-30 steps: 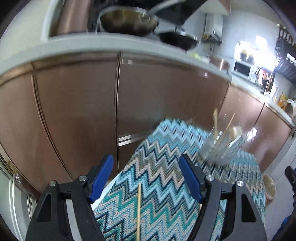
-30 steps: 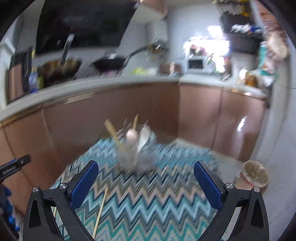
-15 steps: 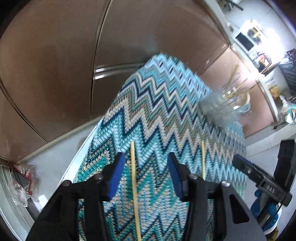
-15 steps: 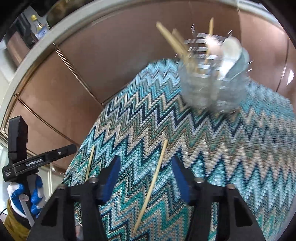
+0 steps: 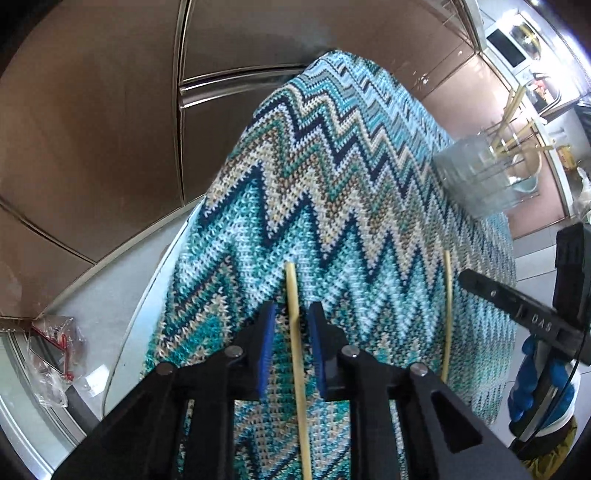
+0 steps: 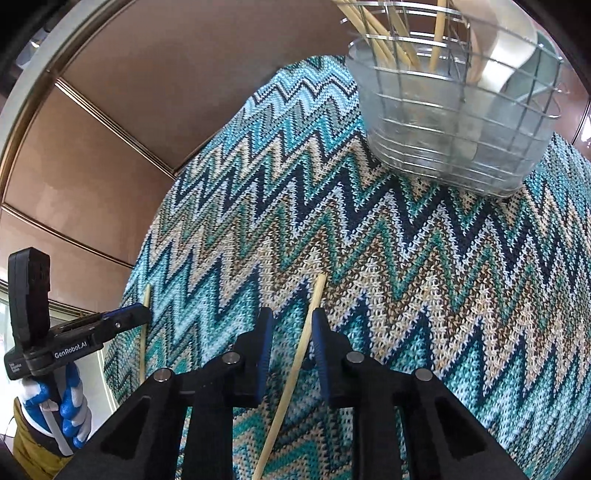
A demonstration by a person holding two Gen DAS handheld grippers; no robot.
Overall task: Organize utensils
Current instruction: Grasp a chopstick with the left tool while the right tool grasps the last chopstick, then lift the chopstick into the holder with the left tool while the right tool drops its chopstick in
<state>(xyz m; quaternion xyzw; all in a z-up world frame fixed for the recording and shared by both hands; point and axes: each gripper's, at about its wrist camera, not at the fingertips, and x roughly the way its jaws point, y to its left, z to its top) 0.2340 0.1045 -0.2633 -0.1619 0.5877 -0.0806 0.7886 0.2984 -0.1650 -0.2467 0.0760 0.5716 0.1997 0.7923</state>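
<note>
Chopsticks are the things you work with: two of them lie flat on the zigzag cloth (image 5: 332,177) that covers the worktop, side by side and well apart. Your left tool (image 5: 291,317) is low over the left chopstick (image 5: 295,332), which runs between the blue pads (image 5: 266,347). The jaws are narrow but released, with a small gap on each side of the stick, so nothing is grasped. Your right tool (image 6: 291,325) stands the same way around the right chopstick (image 6: 308,332): the stick passes between the pads (image 6: 321,350) at a slight slant, and whether the right pad touches it I cannot tell. The wire basket (image 6: 454,122) stands on the far part of the cloth, beyond both sticks, and holds several more chopsticks (image 6: 373,33) upright with a white spoon (image 6: 506,55). Behind the worktop you see brown cabinet doors (image 5: 92,129)
</note>
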